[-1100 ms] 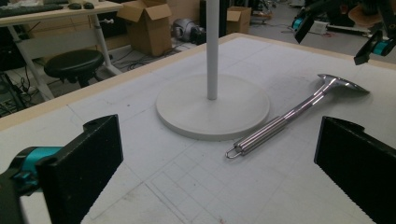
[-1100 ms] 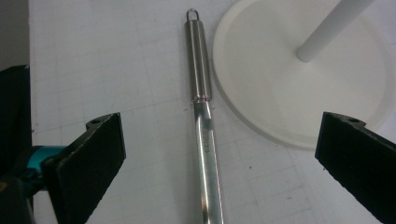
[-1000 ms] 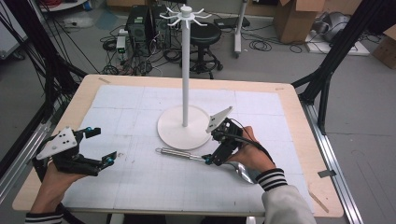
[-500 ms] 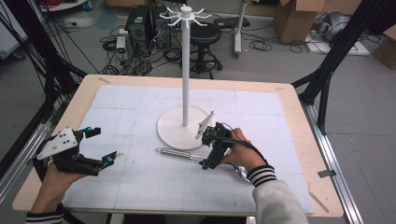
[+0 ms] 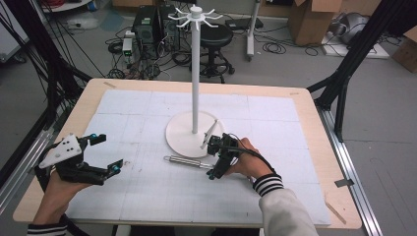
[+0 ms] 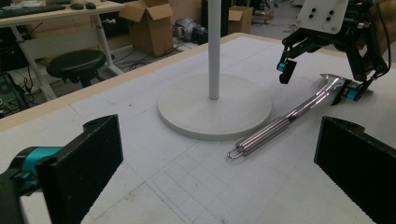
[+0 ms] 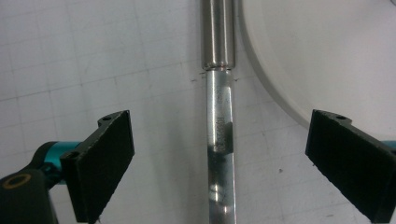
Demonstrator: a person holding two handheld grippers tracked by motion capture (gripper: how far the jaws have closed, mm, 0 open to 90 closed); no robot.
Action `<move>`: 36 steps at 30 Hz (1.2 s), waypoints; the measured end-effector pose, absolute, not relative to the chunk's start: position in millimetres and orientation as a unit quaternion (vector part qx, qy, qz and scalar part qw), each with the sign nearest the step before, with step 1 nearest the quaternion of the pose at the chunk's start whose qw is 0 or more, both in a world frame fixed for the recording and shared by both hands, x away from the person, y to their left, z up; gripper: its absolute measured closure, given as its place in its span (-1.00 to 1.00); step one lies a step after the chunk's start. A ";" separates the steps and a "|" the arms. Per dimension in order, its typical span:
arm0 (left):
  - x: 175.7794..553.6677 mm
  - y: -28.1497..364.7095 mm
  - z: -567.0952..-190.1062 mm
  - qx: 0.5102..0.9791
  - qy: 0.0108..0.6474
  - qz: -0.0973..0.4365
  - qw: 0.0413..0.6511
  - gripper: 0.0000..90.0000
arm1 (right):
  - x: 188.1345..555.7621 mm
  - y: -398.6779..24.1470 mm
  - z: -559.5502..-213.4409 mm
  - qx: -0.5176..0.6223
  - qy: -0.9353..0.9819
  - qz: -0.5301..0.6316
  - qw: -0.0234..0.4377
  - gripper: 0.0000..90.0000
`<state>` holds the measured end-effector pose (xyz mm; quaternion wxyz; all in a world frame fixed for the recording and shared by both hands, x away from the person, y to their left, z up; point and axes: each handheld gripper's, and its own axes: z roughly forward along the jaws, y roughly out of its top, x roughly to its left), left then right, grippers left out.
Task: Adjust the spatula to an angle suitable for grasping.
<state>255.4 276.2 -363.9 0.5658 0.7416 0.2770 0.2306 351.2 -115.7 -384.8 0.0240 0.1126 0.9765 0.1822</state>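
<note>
A steel utensil (image 5: 187,161) with a loop at its handle end lies on the white mat just in front of the round base (image 5: 179,137) of a tall white hook stand (image 5: 195,73). My right gripper (image 5: 210,161) points down over the utensil's shaft (image 7: 219,116), one jaw on each side. Its jaws have just been closing a little, but both pads still stand well clear of the metal. In the left gripper view the right gripper (image 6: 317,81) sits at the utensil's (image 6: 275,126) far end. My left gripper (image 5: 109,153) is held open at the table's left, with nothing between its jaws (image 6: 215,163).
The stand's base (image 6: 187,112) lies right beside the utensil, close to one right jaw. The wooden table rim (image 5: 314,118) frames the mat. Beyond the table are a stool (image 5: 216,37), computers, cables and cardboard boxes.
My right hand has moved left and down, lowering its gripper over the utensil's shaft. The left gripper and the utensil have stayed in place.
</note>
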 end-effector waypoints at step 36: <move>255.0 280.5 -363.6 0.740 0.279 0.229 0.567 -0.96 | 355.0 -108.0 -408.2 0.121 0.985 0.120 0.019 0.48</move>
